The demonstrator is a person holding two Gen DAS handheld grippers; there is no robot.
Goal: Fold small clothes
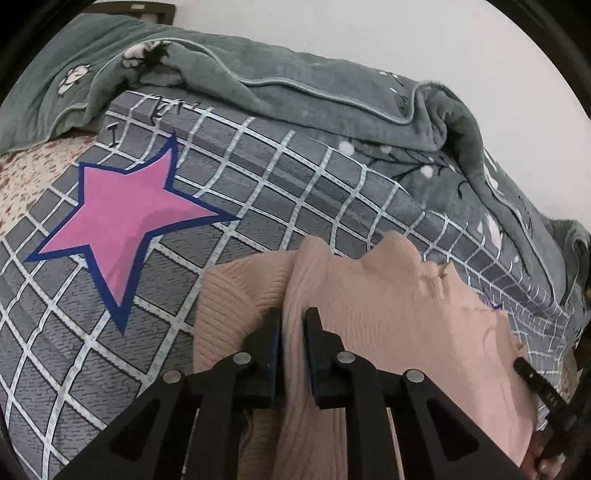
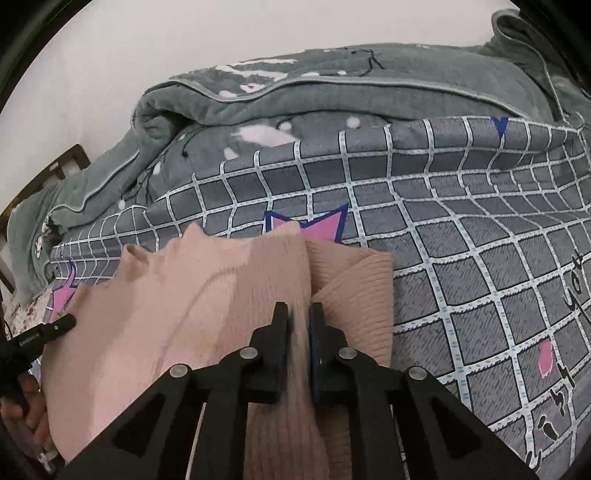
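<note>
**Both jaws pinched on the pink sweater**

Pinched tight, both my jaws hold ridges of the sweater (image 1: 388,302): my left gripper (image 1: 293,321) clamps a raised fold near one edge, and my right gripper (image 2: 298,317) clamps a fold near the opposite edge. Fabric fills the narrow gap between the pads on each side.

Behind everything stands a plain pale wall (image 1: 369,33). Below it lies the bed, covered by a grey sheet (image 1: 258,177) with a white grid. A grey-green blanket (image 1: 295,92) is bunched along the sheet's far edge, against the wall. The sweater lies on the sheet close to me, its ribbed hem turned out beside each grip.

My left view alone shows a whole pink star (image 1: 125,225) with a blue outline on the sheet, left of the sweater, and a speckled cloth (image 1: 29,181) at the far left. My right view alone shows black lettering (image 2: 576,280) on the sheet at the right edge, a dark wooden frame (image 2: 66,166) at the left, and fingers (image 2: 37,413) of the hand under my left gripper.
</note>
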